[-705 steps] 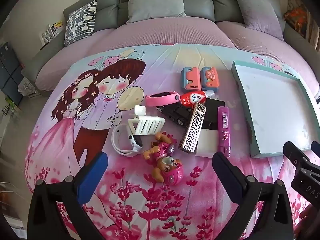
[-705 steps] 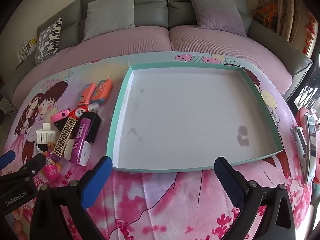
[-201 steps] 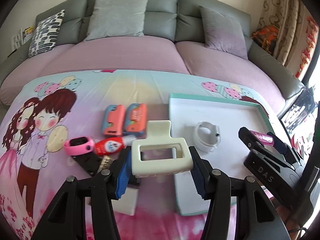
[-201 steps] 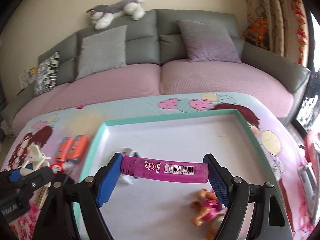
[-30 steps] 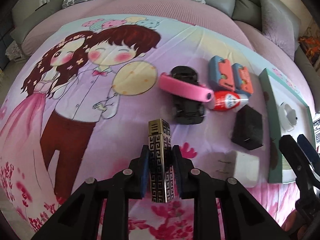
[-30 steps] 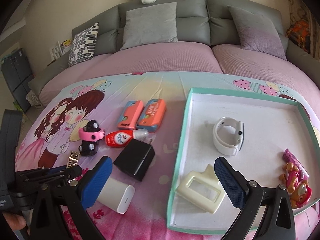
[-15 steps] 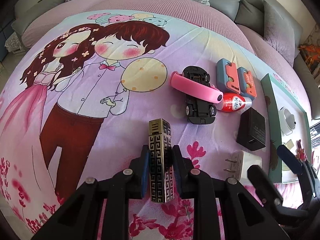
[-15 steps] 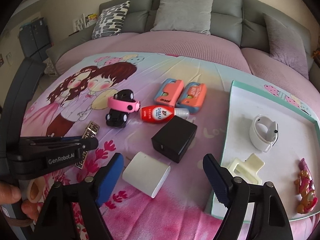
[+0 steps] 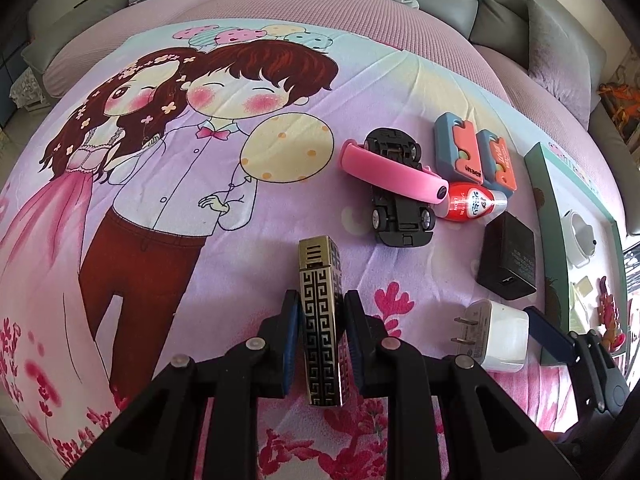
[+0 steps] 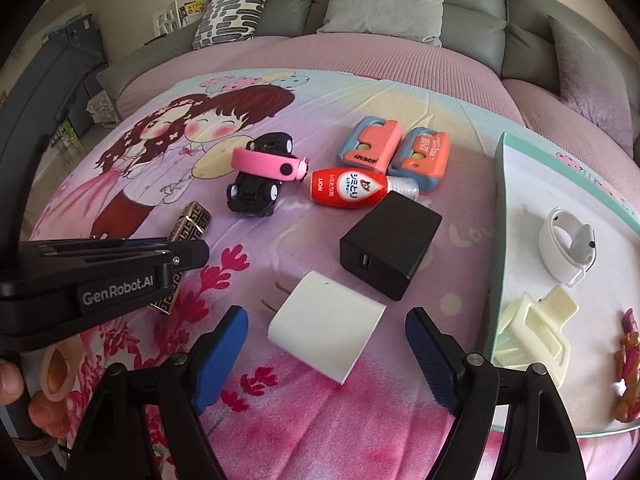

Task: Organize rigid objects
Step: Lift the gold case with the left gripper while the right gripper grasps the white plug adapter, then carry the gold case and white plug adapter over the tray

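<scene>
Now the white plug [image 10: 326, 326] lies right between the half-open right hand-held gripper [image 10: 326, 350] pads, untouched, prongs pointing left; the left hand-held gripper [image 9: 322, 314] squeezes the patterned lighter [image 9: 320, 312].

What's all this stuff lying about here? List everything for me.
lighter: 1, gold-black, in left gripper
white charger: 1, between right gripper's fingers
black charger: 1, on cloth
bottle: 1, red
clips: 2, orange-blue
toy car: 1, black
pink band: 1, on car
tray: 1, teal-rimmed, right
white band: 1, in tray
hair claw: 1, cream, in tray
sofa: 1, grey
left gripper: shut
right gripper: open
</scene>
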Tool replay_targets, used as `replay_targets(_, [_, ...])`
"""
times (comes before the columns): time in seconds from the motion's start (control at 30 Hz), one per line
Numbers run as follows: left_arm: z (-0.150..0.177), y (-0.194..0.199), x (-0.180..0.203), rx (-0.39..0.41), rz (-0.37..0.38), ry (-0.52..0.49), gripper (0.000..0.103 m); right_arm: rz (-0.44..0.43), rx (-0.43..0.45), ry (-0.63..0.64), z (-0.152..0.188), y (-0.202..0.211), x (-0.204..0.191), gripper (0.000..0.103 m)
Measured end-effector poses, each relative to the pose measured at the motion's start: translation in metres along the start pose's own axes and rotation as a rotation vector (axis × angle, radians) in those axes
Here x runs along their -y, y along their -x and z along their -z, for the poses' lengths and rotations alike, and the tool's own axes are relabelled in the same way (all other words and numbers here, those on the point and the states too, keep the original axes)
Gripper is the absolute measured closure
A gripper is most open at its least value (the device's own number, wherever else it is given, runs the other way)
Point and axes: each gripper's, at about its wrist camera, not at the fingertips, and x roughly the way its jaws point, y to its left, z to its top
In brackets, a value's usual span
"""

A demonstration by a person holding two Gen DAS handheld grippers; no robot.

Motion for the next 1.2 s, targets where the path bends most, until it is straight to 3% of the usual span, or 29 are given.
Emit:
replay_targets(0.27, [0.000,0.000,0.000,-0.002,-0.009,-0.009,0.080,0.018,0.005,-0.030,-0.001,-0.004,0.000,0.020])
replay_targets(0.33, [0.000,0.000,0.001,-0.002,-0.012,-0.012,0.080,0.023,0.001,-0.029,-0.001,-0.004,0.000,0.032])
replay_targets(0.43, [0.000,0.000,0.003,0.000,-0.012,-0.018,0.082,0.030,0.000,-0.047,0.000,-0.003,0.005,0.042])
replay_targets(0.53, [-0.001,0.003,0.003,0.009,-0.002,-0.011,0.087,0.008,0.005,-0.072,0.000,-0.002,0.010,0.042])
replay_targets(0.77, [-0.005,0.008,0.005,0.024,0.001,-0.013,0.087,-0.030,0.017,-0.101,0.000,0.003,0.015,0.042])
replay_targets(1.2, [-0.011,0.047,0.020,0.134,0.040,-0.042,0.087,-0.032,0.123,-0.113,-0.006,0.028,0.020,0.042])
